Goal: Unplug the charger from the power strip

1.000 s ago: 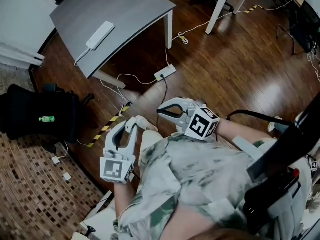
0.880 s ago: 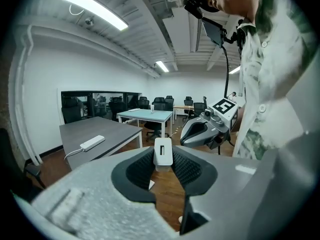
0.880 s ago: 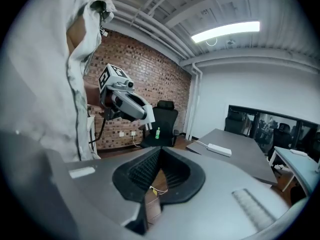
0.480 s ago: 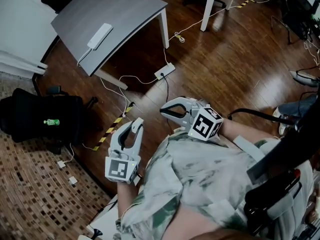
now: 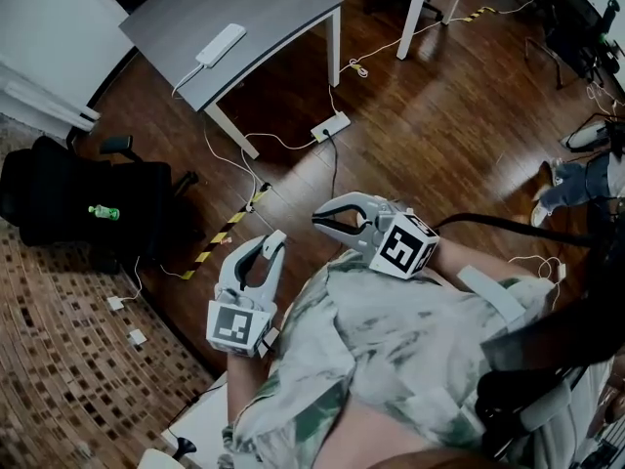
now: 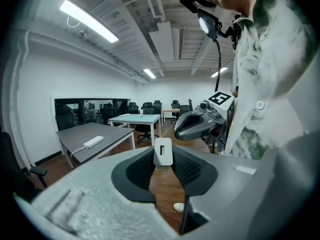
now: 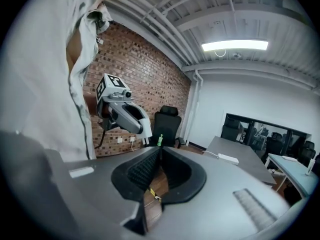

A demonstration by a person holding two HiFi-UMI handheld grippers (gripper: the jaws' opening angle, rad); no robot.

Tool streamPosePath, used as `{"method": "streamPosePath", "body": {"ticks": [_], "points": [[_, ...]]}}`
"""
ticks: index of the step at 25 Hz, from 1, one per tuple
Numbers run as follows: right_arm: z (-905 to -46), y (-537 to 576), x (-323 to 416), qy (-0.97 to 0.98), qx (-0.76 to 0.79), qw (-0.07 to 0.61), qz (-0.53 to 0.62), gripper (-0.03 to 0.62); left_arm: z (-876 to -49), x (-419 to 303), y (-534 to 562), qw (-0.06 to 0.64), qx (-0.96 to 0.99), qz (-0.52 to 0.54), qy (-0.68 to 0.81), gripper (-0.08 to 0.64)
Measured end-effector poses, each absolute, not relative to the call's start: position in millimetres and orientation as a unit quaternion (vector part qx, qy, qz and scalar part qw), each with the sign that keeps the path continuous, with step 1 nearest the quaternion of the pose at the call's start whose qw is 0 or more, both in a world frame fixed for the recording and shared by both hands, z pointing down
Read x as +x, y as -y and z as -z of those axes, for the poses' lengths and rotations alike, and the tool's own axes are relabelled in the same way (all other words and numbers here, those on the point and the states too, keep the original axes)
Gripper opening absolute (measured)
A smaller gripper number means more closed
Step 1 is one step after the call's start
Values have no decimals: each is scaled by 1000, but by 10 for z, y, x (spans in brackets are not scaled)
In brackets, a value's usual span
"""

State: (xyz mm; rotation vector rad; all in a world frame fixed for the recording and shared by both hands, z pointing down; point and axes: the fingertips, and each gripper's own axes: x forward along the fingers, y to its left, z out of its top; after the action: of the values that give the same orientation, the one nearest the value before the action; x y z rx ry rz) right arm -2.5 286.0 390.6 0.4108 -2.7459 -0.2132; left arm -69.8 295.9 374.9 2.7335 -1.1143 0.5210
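White block-shaped charger [image 6: 163, 151] sits clamped at the jaw tips of the left gripper [image 5: 274, 242], evidently unplugged, well apart from the long white power strip [image 5: 221, 44] at upper left; right gripper [image 5: 320, 221] closed, empty.

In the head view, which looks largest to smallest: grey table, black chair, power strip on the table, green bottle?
1. grey table
2. black chair, almost equal to the table
3. power strip
4. green bottle

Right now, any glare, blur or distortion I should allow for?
Head view: dim, sharp, glare patches on the wooden floor. Left gripper view: fisheye bend, dark corners, charger crisp. Right gripper view: same bend, ceiling light blown out.
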Motion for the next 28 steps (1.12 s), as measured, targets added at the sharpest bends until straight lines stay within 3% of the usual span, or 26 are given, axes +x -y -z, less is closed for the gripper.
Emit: {"method": "streamPosePath", "body": {"ticks": [10,28], "points": [[-3696,-3388,-221,970,156,170,80,29,-3796,-753,-3451,78,925,-165,333,109],[-3628,-3364,-213,968,174,168,67,29,-3704,-517,-3383,79,945,-156,275,109]]}}
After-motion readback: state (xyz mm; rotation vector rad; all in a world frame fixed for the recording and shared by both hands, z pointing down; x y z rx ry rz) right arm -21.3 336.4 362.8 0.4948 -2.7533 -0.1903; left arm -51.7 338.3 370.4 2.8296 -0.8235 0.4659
